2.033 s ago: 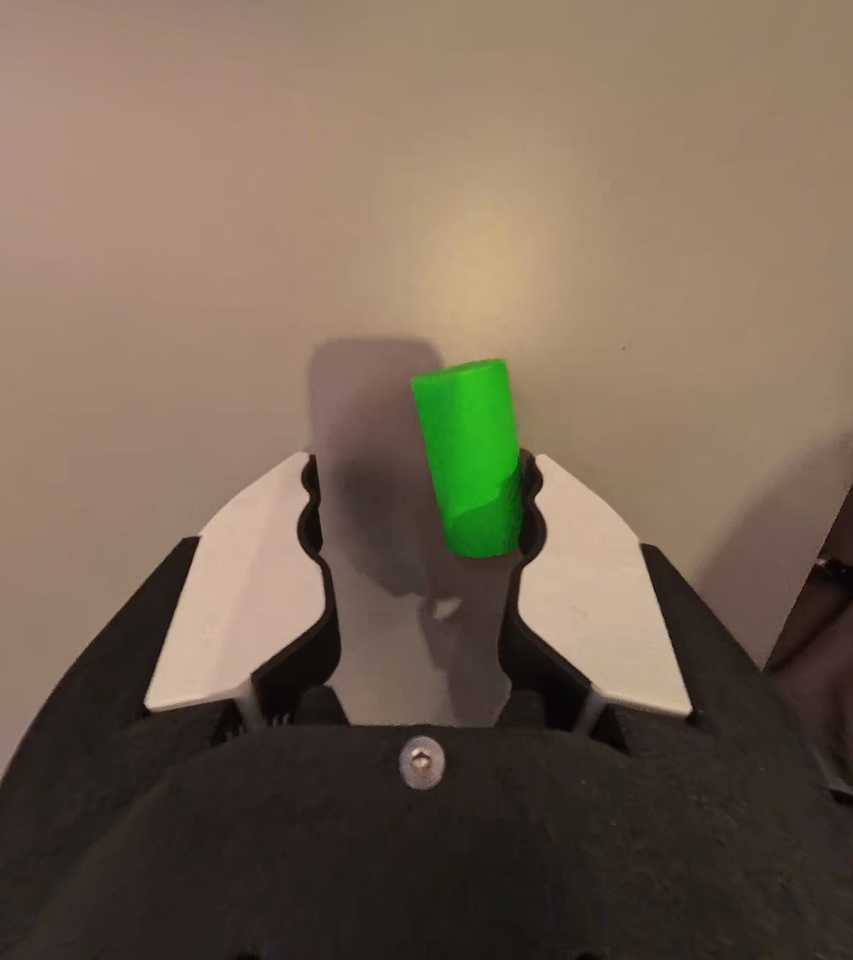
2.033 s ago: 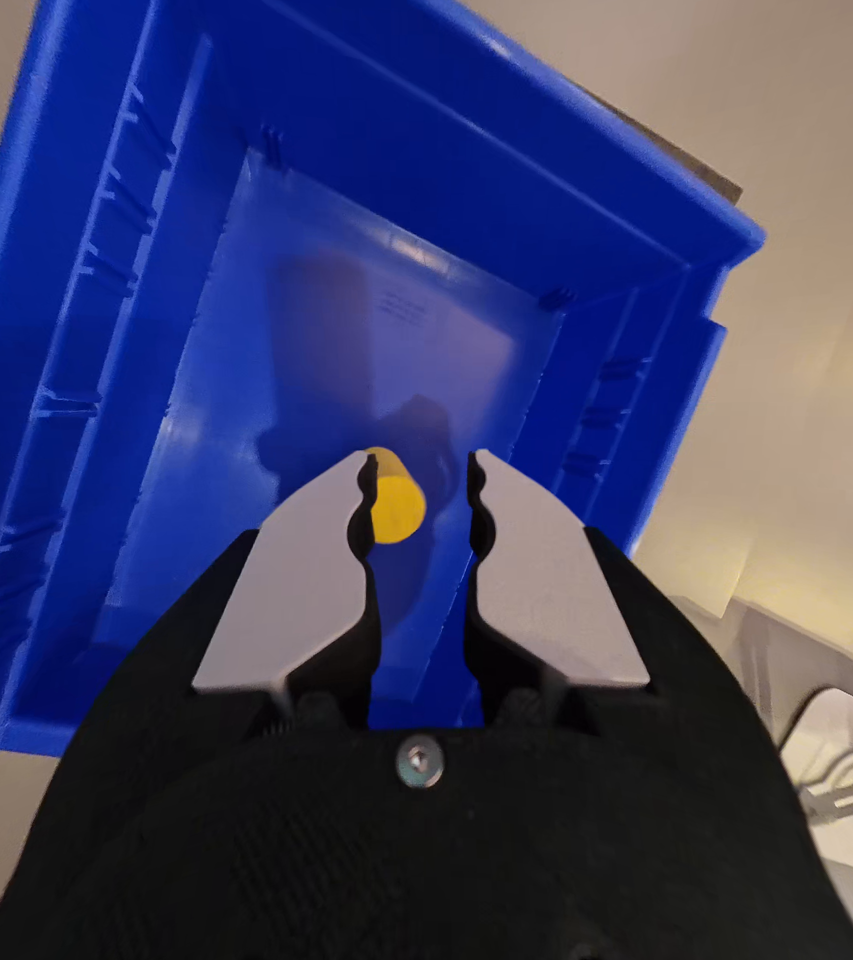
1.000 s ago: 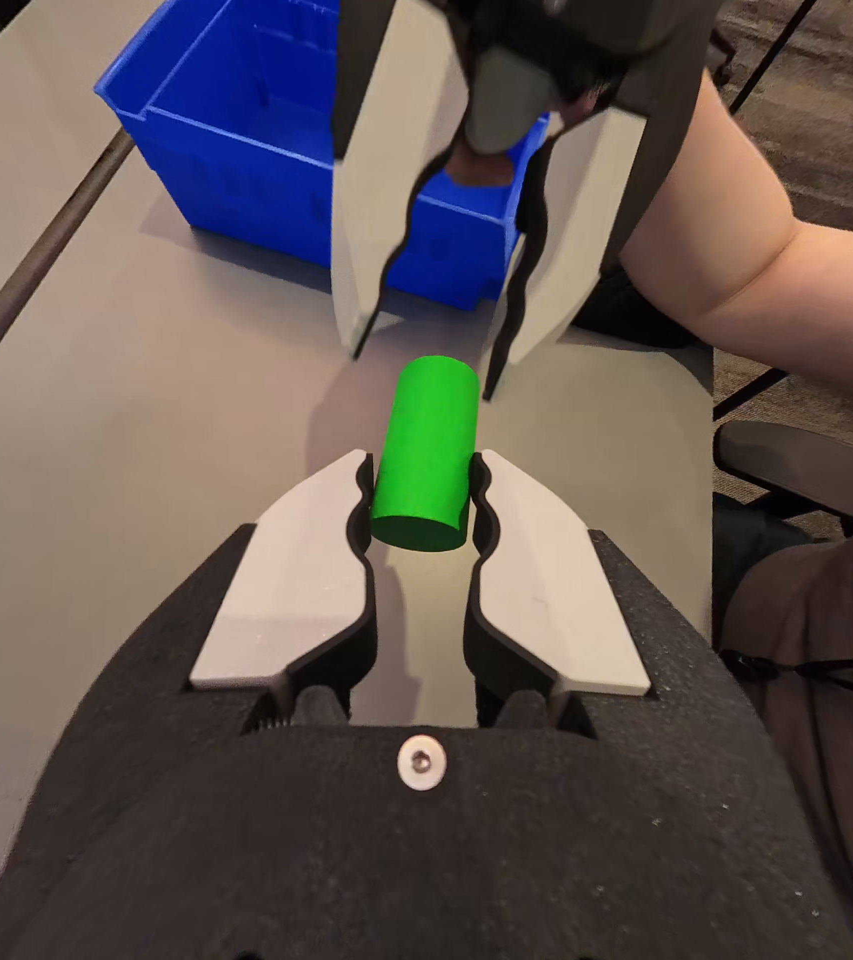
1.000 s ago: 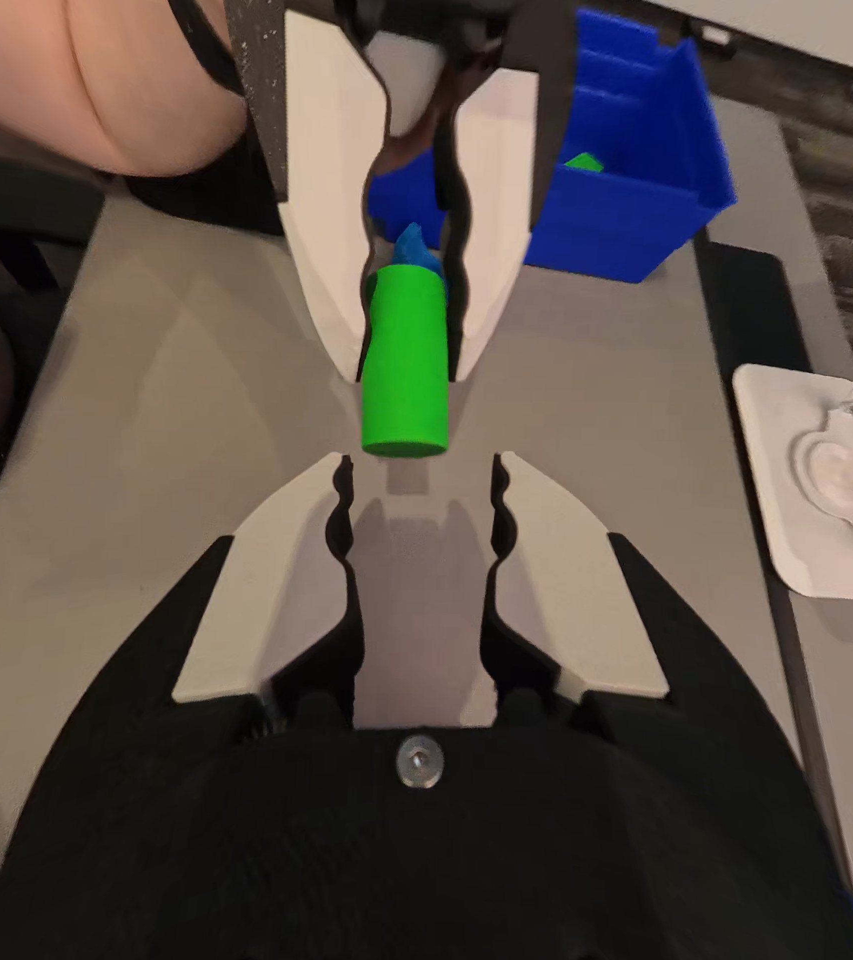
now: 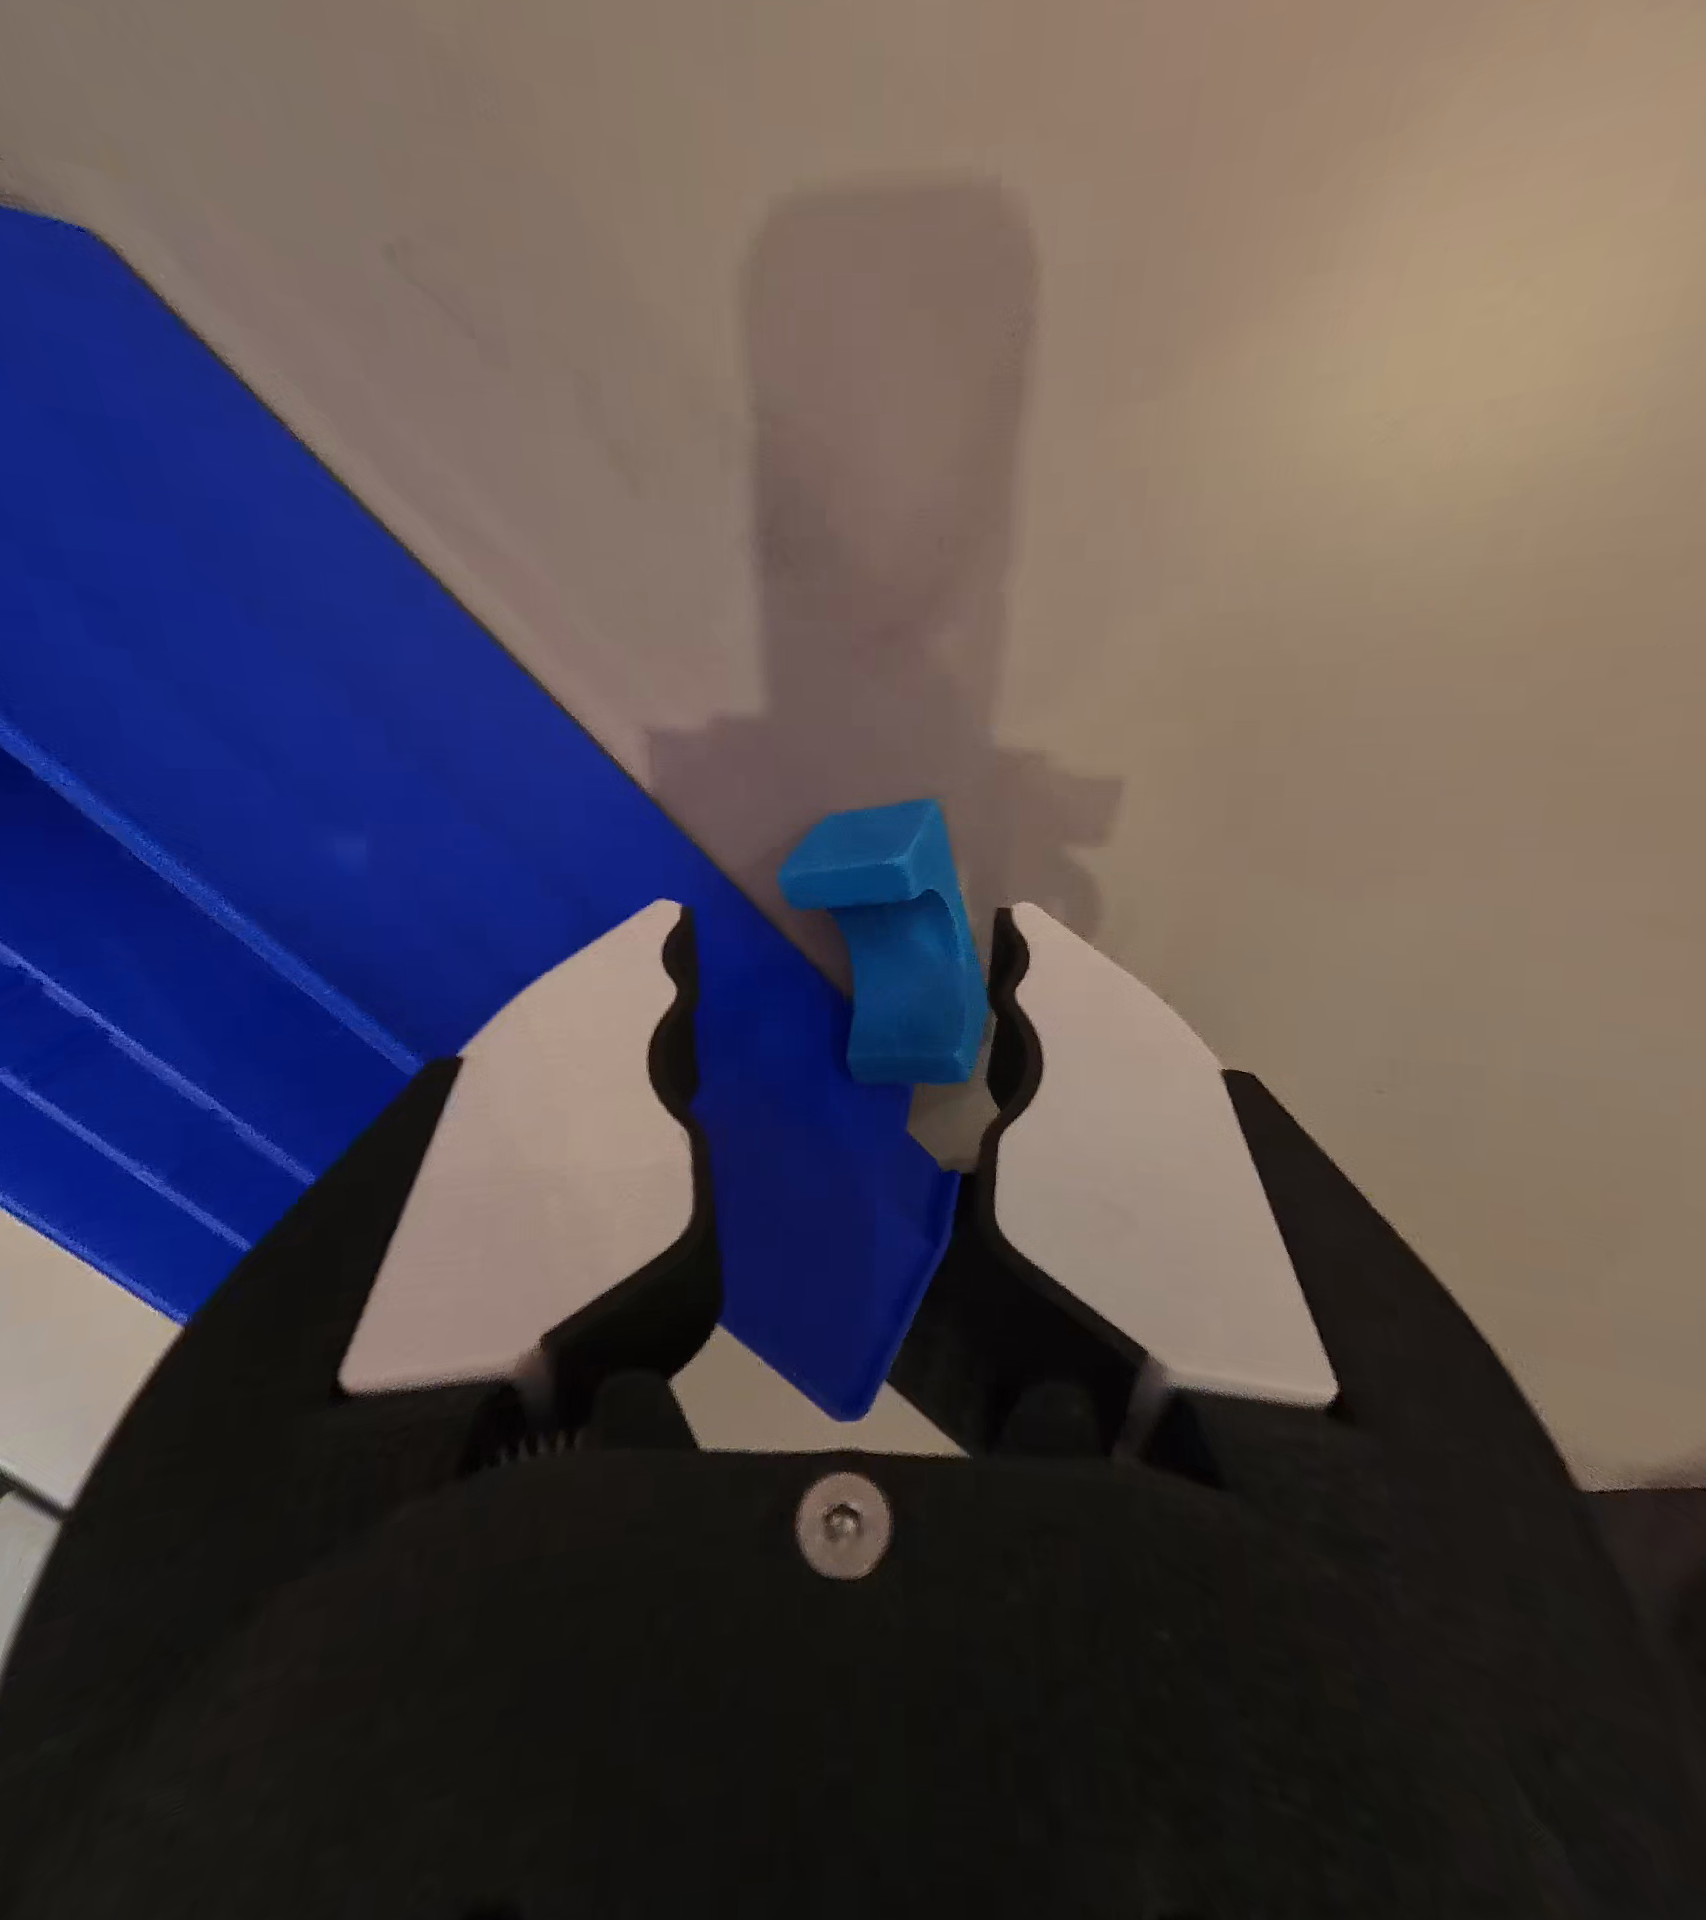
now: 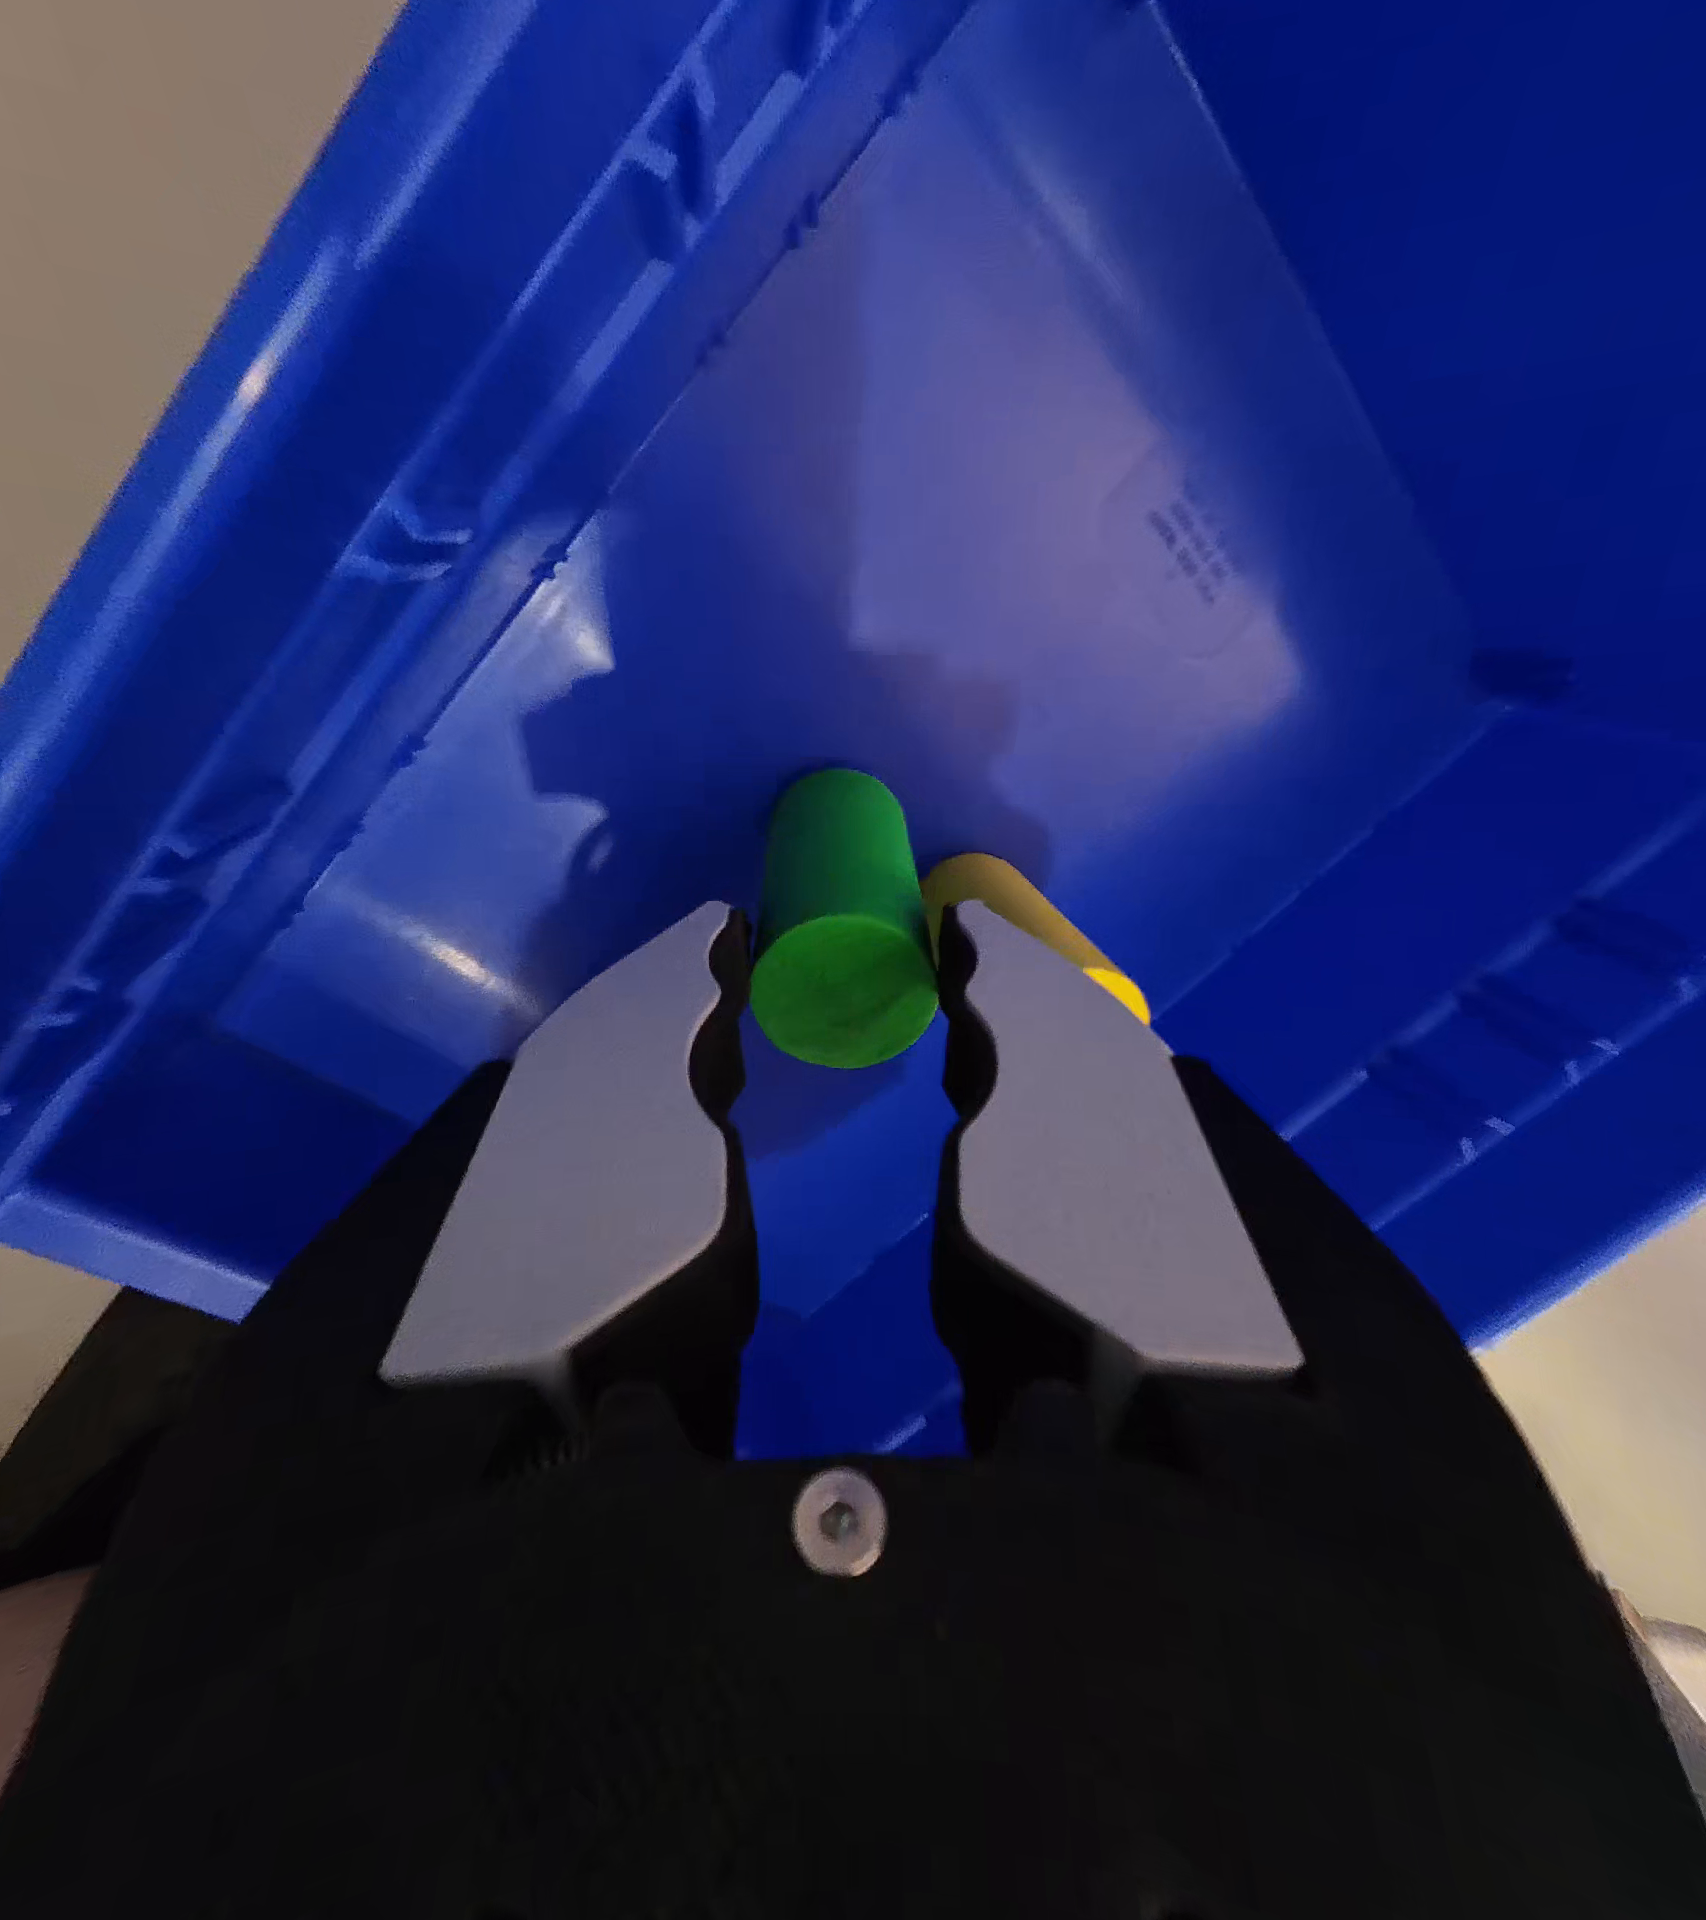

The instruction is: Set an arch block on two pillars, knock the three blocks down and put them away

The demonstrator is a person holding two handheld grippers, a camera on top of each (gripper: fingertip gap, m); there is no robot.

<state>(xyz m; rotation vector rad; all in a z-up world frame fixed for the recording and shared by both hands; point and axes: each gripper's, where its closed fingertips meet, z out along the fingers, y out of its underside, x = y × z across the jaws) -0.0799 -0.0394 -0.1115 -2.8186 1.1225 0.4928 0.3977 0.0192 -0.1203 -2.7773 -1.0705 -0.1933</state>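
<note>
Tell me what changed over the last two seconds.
The green cylinder passed from the left gripper to the right gripper, which now holds it inside the bin. The left, open, moved to the blue arch beside the bin. The yellow block stays in the bin.

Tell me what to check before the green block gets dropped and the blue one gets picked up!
1. Green cylinder held between the right gripper fingers: ok.
2. Green cylinder over the inside of the blue bin, not the table: ok.
3. Yellow cylinder already in the bin: ok, though it lies close beside the drop spot.
4. Left gripper open wide enough for the blue arch block: ok.
5. Arch block centred between the left fingers: not ok, it sits against the right finger, with the bin edge in the gap.
6. Arch block resting flat on the table: cannot tell.
</note>
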